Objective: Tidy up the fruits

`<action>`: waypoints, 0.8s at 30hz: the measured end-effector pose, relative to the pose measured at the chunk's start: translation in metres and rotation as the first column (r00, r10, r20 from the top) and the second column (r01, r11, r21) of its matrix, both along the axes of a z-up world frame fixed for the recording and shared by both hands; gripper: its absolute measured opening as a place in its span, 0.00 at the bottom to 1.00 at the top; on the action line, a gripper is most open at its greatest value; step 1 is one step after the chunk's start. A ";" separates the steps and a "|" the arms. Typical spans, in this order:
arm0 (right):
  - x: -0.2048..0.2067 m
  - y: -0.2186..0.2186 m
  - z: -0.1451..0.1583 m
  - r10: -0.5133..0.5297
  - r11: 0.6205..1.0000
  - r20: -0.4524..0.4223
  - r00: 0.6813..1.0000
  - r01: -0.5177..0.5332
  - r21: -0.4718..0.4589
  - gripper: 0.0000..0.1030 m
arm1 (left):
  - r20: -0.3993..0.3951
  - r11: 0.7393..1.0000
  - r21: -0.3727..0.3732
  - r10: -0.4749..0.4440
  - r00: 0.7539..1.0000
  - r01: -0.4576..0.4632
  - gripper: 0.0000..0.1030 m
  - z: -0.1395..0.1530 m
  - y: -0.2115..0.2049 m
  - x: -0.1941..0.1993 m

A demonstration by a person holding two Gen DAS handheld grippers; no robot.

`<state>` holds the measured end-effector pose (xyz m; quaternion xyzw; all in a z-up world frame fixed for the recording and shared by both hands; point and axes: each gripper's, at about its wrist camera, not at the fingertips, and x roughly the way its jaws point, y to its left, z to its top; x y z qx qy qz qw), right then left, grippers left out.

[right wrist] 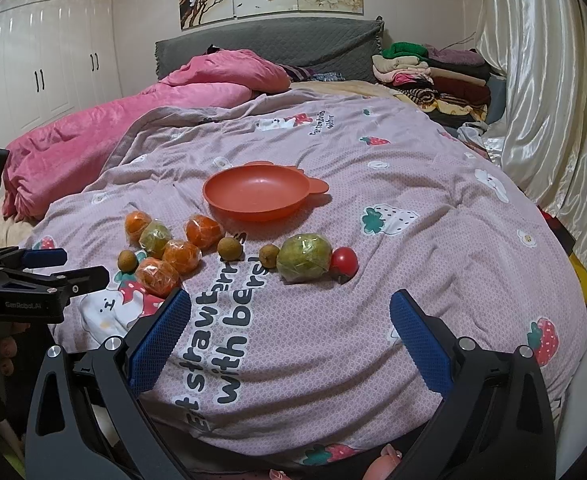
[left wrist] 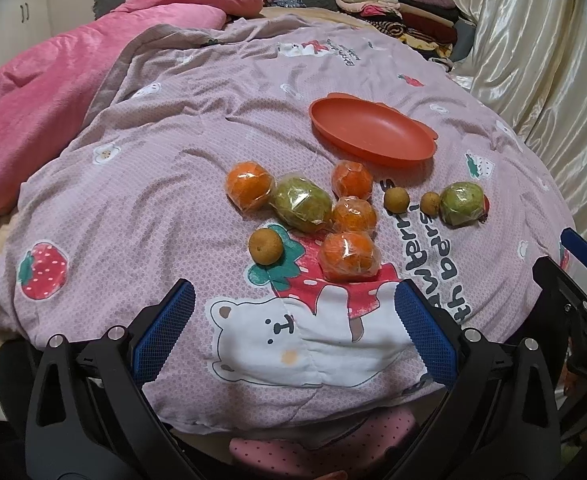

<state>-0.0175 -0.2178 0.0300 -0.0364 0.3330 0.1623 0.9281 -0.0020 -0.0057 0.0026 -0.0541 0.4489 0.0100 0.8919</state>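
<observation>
An empty orange bowl [left wrist: 371, 128] [right wrist: 257, 192] sits on the purple quilt [left wrist: 173, 140]. In front of it lie several wrapped oranges [left wrist: 347, 257] [right wrist: 156, 276], two wrapped green fruits [left wrist: 302, 203] [right wrist: 303, 258], three small brown fruits [left wrist: 266, 246] [right wrist: 230, 248] and a red tomato [right wrist: 344, 262]. My left gripper [left wrist: 293, 334] is open and empty, just short of the nearest orange. My right gripper [right wrist: 289, 340] is open and empty, short of the right green fruit. Each gripper shows at the edge of the other's view.
A pink blanket [right wrist: 93, 132] is bunched at the left. Folded clothes [right wrist: 433, 76] are stacked at the back right. Shiny curtains [right wrist: 541, 80] hang along the right side. The quilt's front edge drops off below the grippers.
</observation>
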 end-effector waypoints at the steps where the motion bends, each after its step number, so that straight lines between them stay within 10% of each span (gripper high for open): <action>1: 0.000 0.000 -0.001 0.000 1.000 -0.001 1.000 0.000 -0.001 0.96 | -0.001 1.000 -0.001 -0.003 1.000 0.003 0.92 -0.001 0.000 0.000; 24: 0.028 0.012 -0.023 0.029 0.999 -0.071 0.997 -0.031 -0.025 0.96 | -0.014 0.986 -0.111 -0.123 0.992 0.120 0.91 -0.023 0.002 0.011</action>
